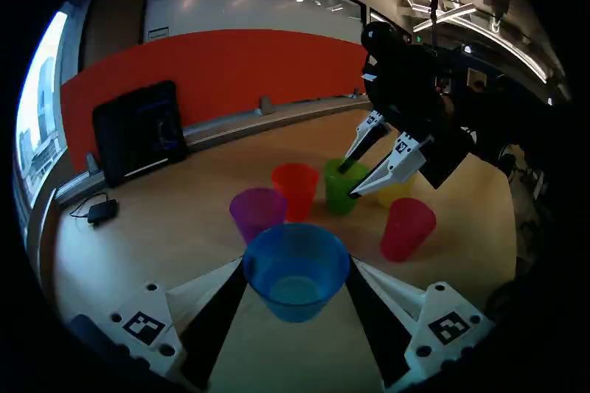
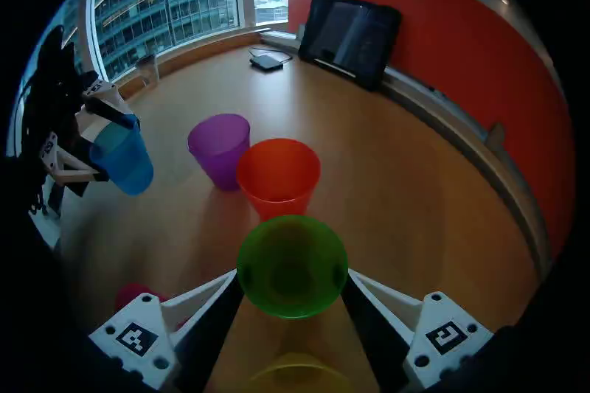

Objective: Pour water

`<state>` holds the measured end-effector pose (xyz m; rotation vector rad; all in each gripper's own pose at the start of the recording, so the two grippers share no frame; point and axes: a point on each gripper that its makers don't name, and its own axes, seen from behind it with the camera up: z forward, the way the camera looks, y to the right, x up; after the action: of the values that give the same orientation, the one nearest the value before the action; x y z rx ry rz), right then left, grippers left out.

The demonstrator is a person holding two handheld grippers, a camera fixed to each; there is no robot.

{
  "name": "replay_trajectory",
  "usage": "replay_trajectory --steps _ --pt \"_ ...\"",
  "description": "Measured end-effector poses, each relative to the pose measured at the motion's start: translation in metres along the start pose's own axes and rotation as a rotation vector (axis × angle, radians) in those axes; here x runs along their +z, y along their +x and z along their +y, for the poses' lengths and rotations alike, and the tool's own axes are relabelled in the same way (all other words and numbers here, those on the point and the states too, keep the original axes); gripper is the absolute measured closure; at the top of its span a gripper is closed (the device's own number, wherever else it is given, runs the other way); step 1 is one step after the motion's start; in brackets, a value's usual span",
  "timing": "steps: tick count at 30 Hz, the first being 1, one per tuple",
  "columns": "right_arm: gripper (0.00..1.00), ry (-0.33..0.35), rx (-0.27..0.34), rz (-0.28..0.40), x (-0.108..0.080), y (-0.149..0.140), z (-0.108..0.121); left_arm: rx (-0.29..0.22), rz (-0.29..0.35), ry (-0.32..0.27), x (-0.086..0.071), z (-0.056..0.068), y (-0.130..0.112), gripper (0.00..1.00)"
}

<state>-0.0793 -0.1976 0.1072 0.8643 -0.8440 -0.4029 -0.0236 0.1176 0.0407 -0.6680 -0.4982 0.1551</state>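
Here the left claw [image 1: 295, 269] pinches the blue cup [image 1: 296, 282], the right claw [image 2: 292, 276] the green cup [image 2: 292, 264].

Blue cup [image 1: 296, 280], green cup [image 2: 292, 266], orange cup [image 2: 279, 172] and purple cup [image 2: 219, 146]: translucent coloured plastic, smooth, lightly glossy. Desk [image 2: 383, 157]: pale wood-look top, smooth, satin sheen; standing tablet [image 2: 352, 35] black, glossy screen. Left hand-held gripper [image 1: 296, 260]: fingers [image 1: 195, 297] white matt plastic, inner faces black.
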Motion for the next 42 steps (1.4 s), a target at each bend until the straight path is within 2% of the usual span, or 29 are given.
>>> replay_trajectory --steps 9,15,30,42 --pt "0.10 -0.011 0.011 0.090 -0.022 0.014 -0.004 0.007 0.035 0.006 -0.007 0.003 0.014 0.12" --pt "0.10 -0.021 0.005 0.165 -0.048 0.027 -0.011 0.008 0.080 0.013 -0.013 0.005 0.031 0.12" --pt "0.10 -0.067 -0.024 0.390 -0.119 0.070 -0.028 -0.004 0.240 0.031 -0.035 0.008 0.085 0.12" --pt "0.10 -0.102 -0.056 0.570 -0.155 0.096 -0.044 0.016 0.297 0.026 -0.046 0.016 0.107 0.12"
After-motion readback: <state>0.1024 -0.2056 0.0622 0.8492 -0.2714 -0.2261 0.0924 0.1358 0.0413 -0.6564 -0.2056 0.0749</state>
